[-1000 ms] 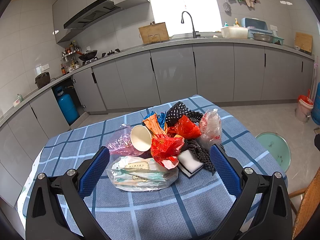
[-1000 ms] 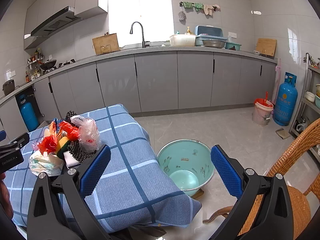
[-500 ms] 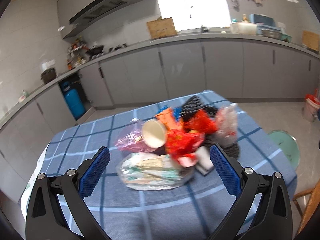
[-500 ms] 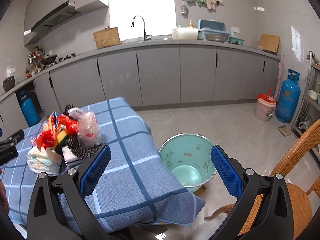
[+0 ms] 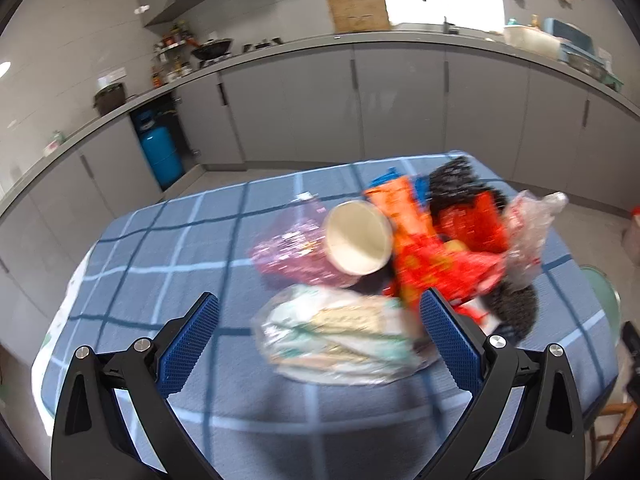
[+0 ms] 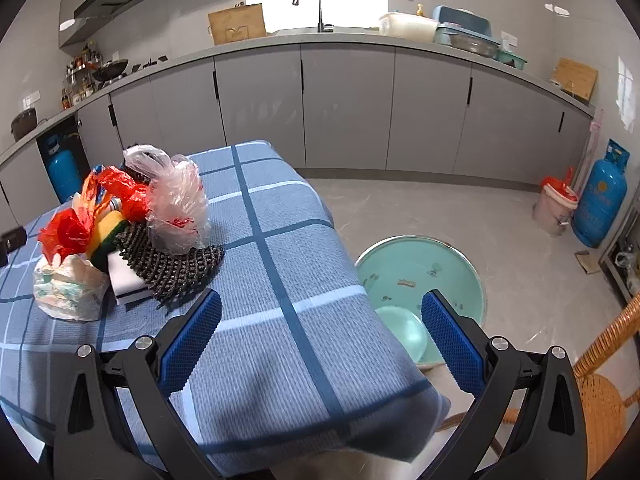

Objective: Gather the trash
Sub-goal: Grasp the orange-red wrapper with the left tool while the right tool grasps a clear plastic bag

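Note:
A heap of trash lies on the blue checked tablecloth. It holds a white paper cup on its side, a pink wrapper, red plastic bags, a clear bag of packets, black mesh and a clear plastic bag. My left gripper is open, just above the clear bag of packets. My right gripper is open and empty over the table's right edge, apart from the heap. A teal basin stands on the floor beside the table.
A wicker chair stands at the lower right. A lined bucket and a blue gas cylinder stand by the right wall. Grey kitchen cabinets run along the back. A second blue cylinder sits under the counter.
My left gripper has moved down and closer to the heap, which now looks larger and blurred. My right gripper has tilted down toward the table edge and basin. Both stay open.

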`<state>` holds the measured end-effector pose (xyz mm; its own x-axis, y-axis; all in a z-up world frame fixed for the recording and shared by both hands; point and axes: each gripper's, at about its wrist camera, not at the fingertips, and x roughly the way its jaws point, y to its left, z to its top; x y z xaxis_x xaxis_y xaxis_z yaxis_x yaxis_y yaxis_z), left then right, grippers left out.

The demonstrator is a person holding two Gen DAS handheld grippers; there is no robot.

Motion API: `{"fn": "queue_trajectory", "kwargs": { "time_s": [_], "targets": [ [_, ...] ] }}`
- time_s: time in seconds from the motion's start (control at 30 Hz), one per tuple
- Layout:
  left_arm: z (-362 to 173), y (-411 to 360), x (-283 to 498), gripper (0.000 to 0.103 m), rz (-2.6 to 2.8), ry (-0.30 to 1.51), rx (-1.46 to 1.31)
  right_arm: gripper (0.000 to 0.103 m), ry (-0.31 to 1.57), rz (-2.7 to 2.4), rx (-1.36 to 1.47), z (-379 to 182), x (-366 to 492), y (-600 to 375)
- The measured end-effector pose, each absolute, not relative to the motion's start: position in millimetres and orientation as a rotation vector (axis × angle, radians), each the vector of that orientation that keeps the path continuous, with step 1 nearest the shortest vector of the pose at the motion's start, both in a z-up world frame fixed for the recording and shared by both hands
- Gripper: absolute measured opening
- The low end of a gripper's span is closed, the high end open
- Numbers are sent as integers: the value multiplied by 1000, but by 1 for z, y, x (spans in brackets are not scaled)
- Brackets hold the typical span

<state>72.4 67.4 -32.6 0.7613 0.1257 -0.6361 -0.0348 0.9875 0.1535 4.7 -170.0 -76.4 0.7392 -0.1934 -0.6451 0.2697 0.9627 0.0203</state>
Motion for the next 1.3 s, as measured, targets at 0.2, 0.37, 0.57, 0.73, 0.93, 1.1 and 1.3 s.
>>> {"fn": "queue_trajectory", "kwargs": {
  "time_s": [0.2, 0.37, 0.57, 0.73, 0.93, 1.1, 1.3],
  "targets": [
    [-39, 28, 97, 99, 16, 700, 161, 98, 711, -237, 110, -83, 24, -168],
    [-63, 19, 115, 98, -10, 773, 153, 98, 718, -223, 116, -87, 32, -171],
    [-65, 22, 114, 44, -87, 798, 97, 98, 717, -180, 103, -86, 46, -163],
    [-67, 24, 108, 12, -113, 795, 86, 98, 699, -155, 89, -81, 52, -153],
    [-47, 33, 95, 4, -103, 707, 93, 98, 691, -136, 68, -76, 57, -140],
    [-31, 41, 89, 3, -78, 635, 98, 98, 655, -108, 73, -62, 67, -130],
    [-16, 51, 91, 3, -26, 560, 125, 98, 603, -79, 50, -47, 98, -114]
  ]
}}
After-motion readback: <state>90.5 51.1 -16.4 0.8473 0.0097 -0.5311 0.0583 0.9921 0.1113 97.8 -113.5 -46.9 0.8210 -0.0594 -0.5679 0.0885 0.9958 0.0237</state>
